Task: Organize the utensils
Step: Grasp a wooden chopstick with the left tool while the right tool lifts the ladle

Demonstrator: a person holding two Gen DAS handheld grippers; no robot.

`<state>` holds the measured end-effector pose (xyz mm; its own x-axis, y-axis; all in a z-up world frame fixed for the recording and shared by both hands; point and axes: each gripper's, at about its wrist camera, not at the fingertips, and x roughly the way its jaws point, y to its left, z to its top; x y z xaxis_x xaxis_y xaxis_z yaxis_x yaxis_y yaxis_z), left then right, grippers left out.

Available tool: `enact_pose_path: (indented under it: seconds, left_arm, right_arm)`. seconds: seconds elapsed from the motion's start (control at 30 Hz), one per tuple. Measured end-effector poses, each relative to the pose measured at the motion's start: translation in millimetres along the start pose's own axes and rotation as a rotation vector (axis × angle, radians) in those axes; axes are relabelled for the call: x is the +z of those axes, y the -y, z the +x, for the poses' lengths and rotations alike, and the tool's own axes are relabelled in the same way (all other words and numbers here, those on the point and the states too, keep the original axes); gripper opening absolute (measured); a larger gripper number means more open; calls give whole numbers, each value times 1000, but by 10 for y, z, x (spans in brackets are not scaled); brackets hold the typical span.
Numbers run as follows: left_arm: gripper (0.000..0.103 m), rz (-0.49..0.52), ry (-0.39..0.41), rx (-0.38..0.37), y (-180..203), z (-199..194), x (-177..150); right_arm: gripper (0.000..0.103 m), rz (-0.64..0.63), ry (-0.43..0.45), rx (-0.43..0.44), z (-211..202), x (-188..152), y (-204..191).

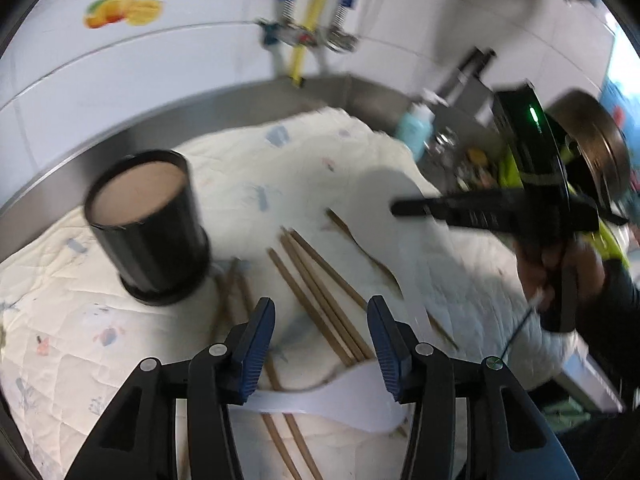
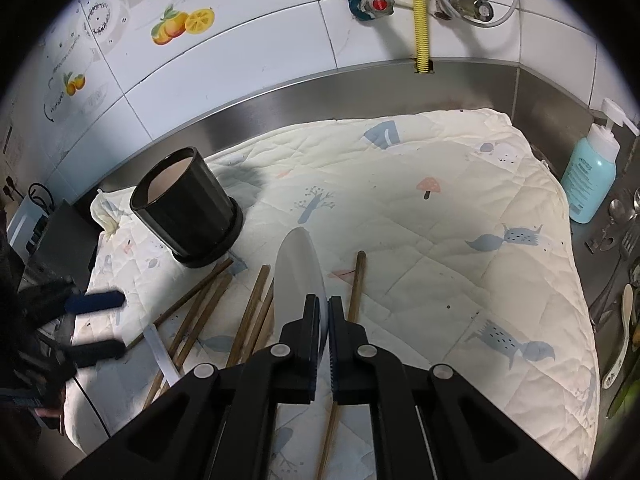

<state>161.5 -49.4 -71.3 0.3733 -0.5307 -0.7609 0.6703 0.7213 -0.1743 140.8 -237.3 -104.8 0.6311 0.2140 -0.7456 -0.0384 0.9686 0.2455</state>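
A black utensil cup (image 1: 148,228) (image 2: 188,208) stands upright at the back left of a white quilted cloth (image 2: 440,220). Several brown chopsticks (image 1: 320,292) (image 2: 252,312) lie loose on the cloth in front of it. My left gripper (image 1: 320,304) (image 2: 110,324) hovers open over the chopsticks, its blue pads touching nothing. A white rice paddle (image 1: 344,400) lies flat under its fingers. My right gripper (image 2: 325,300) (image 1: 396,210) is shut on a second white paddle (image 2: 298,268) (image 1: 380,188), lifted off the cloth with its blade pointing towards the cup.
A steel backsplash (image 2: 360,92) and a tiled wall with valves and a yellow hose (image 2: 420,12) close the back. At the right stand a blue pump bottle (image 2: 588,176) and metal spoons and forks (image 2: 624,240). A dark pan (image 1: 600,140) sits behind the right hand.
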Motion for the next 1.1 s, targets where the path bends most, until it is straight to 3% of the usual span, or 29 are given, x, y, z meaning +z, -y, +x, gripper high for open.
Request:
enact_pose_path:
  seconds: [0.17,0.43,0.5,0.6,0.67,1.1]
  left_arm:
    - [57,58,-59,8,124,112,-169]
    - [56,-111,-41,113,-309,148,-150]
    - [50,-147,-39,120,-449,216,-106]
    - [29,-159,-48,128,-574,350,-19]
    - [24,-150,-70,147,-642,477,-3]
    - [23,-125,-161,190,-875,1052,-13]
  right_arm:
    - [6,9,5,2,-27,-15,28]
    - [6,1,29,18,-109,17,-31]
    - [6,-2,34,18,-125,22,-50]
    - [6,1,39,21,-143,21,-61]
    - [6,2,44,18,-156,26,-69]
    - [6,10,63,12,-203,80,-45]
